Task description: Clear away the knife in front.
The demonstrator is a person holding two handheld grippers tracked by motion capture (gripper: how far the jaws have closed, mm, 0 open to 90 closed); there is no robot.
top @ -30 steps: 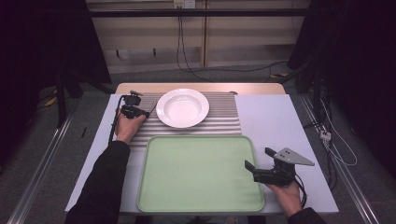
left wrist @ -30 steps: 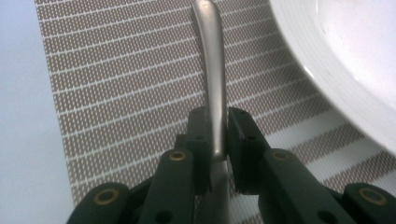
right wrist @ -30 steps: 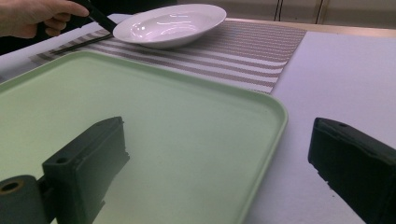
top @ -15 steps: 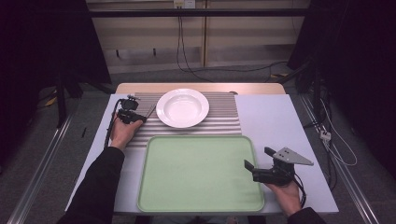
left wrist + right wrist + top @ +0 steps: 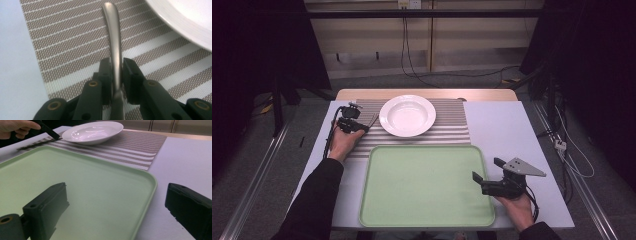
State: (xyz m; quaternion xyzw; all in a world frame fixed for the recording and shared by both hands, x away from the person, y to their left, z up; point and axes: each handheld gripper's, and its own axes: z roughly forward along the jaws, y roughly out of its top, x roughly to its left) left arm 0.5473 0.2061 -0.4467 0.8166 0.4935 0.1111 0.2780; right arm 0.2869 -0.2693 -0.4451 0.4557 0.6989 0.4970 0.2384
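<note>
gripping a slim brushed-metal utensil handle [image 5: 113, 37], the left gripper [image 5: 116, 72] has its jaws nearly closed, pads pressed on both sides of it. the handle sits over the brown-and-white striped woven placemat [image 5: 452, 132], at about 9 o'clock from the round white ceramic bowl [image 5: 407, 115]. the right gripper [image 5: 487, 170] hangs at 3 o'clock of the pale green plastic tray [image 5: 424, 185], jaws wide apart over the tray's edge with nothing between them.

Black sleeves [image 5: 314, 200], brass-screwed black jaws
</note>
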